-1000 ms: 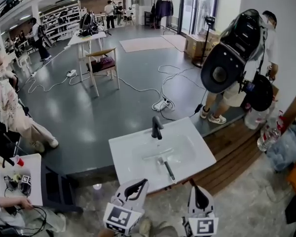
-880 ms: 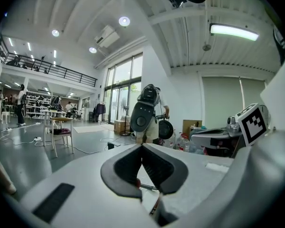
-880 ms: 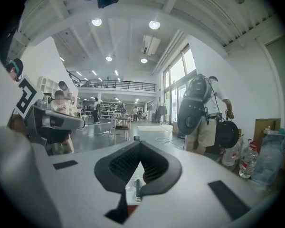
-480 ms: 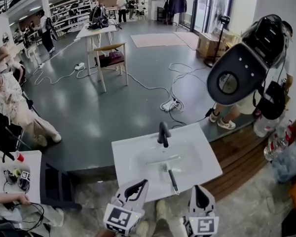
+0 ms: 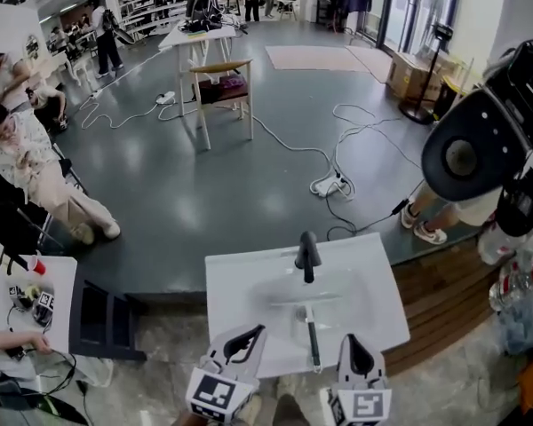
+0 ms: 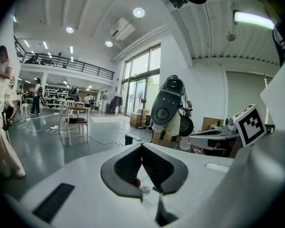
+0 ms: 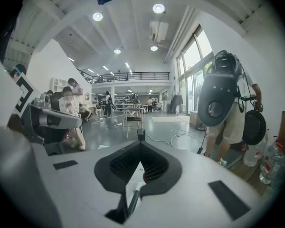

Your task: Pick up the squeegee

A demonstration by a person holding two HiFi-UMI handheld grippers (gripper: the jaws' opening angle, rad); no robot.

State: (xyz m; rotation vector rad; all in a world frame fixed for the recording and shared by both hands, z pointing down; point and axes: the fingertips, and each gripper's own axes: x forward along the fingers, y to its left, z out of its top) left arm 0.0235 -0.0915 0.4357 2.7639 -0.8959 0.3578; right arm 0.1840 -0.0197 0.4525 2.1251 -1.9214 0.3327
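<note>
Two grippers, left gripper and right gripper, sat at the sink's 6 o'clock edge. Both had jaws shut tip to tip, nothing between them. Squeegee lay untouched in the basin, head toward the faucet at 12, handle toward 6. It was at 10 o'clock of the right gripper, near. My read: use the right, open wide before going down, line up along the handle, clamp mid-handle, not the head. Handle lay flat, so it could skate away. Keep the left clear.

Open sink, faucet upright at its far edge.
</note>
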